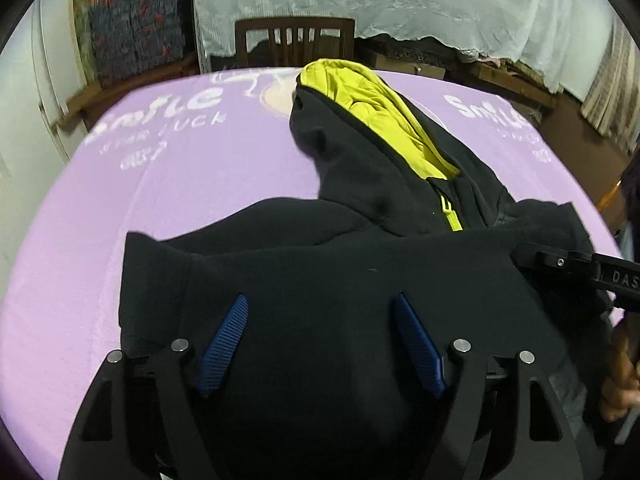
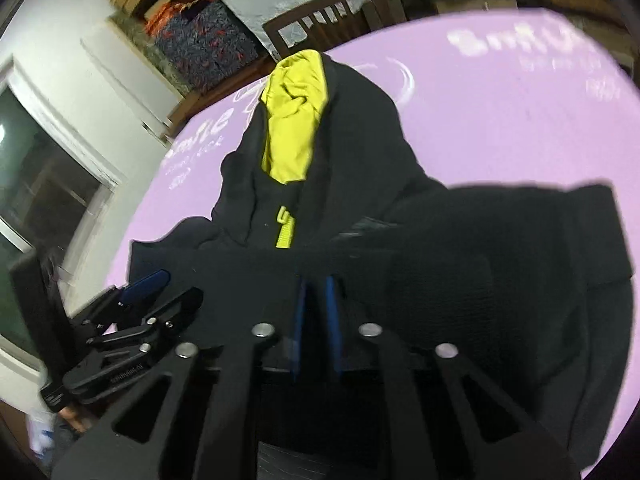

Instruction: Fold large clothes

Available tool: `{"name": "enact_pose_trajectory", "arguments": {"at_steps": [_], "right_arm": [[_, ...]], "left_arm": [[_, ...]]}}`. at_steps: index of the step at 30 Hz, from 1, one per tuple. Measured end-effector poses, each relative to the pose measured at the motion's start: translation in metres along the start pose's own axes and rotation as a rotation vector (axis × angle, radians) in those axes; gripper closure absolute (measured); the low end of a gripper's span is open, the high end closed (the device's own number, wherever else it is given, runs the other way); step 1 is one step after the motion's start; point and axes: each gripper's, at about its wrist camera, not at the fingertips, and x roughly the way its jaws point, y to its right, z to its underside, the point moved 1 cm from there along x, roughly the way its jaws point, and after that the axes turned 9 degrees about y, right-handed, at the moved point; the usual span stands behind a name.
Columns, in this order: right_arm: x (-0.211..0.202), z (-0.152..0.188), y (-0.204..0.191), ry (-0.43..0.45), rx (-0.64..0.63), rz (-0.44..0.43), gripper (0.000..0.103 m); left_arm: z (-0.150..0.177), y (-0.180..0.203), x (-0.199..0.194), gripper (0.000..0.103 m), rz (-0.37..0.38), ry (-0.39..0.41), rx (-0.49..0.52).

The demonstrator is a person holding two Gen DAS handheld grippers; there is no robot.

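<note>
A black hoodie (image 1: 360, 260) lies on the purple tablecloth (image 1: 180, 168), its hood with yellow lining (image 1: 372, 108) pointing away from me. A yellow zipper (image 1: 452, 216) shows below the hood. A broad fold of black fabric lies across the body. My left gripper (image 1: 320, 298) hovers over this fold, open, with nothing pressed between its blue pads. My right gripper (image 2: 317, 282) is shut over the same hoodie (image 2: 480, 240), pads nearly together; I see no fabric pinched. Each gripper shows in the other's view: right (image 1: 576, 268), left (image 2: 176, 286).
A dark wooden chair (image 1: 294, 40) stands behind the far edge of the table, before a pale draped sheet. A patterned blanket stack (image 1: 136, 28) fills shelves at far left. A person's hand (image 1: 620, 380) holds the right gripper. Bare purple cloth (image 2: 500, 120) lies on both sides of the hoodie.
</note>
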Motion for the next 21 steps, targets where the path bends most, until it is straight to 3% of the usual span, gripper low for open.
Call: {"name": "enact_pose_trajectory", "arguments": {"at_steps": [5, 10, 11, 13, 15, 18, 21], "right_arm": [[-0.025, 0.002, 0.046, -0.008, 0.148, -0.095, 0.103], [-0.058, 0.010, 0.068, 0.034, 0.208, -0.051, 0.103], [-0.068, 0.011, 0.066, 0.050, 0.191, -0.003, 0.103], [-0.082, 0.008, 0.060, 0.090, 0.128, 0.110, 0.088], [-0.094, 0.004, 0.056, 0.113, 0.097, 0.115, 0.086], [-0.104, -0.010, 0.048, 0.127, 0.094, 0.081, 0.085], [-0.103, -0.029, 0.029, 0.135, 0.041, 0.078, 0.078]], "left_arm": [[0.004, -0.019, -0.010, 0.026, 0.039, 0.004, -0.039], [0.010, -0.034, -0.040, 0.028, -0.004, 0.035, -0.087], [0.011, -0.036, -0.048, 0.028, -0.023, 0.047, -0.088], [0.013, -0.038, -0.067, 0.027, -0.055, 0.079, -0.067], [0.015, -0.036, -0.085, 0.026, -0.080, 0.111, -0.040], [0.011, -0.024, -0.099, 0.013, -0.086, 0.148, -0.006], [0.006, -0.007, -0.091, 0.008, -0.047, 0.147, 0.012]]}}
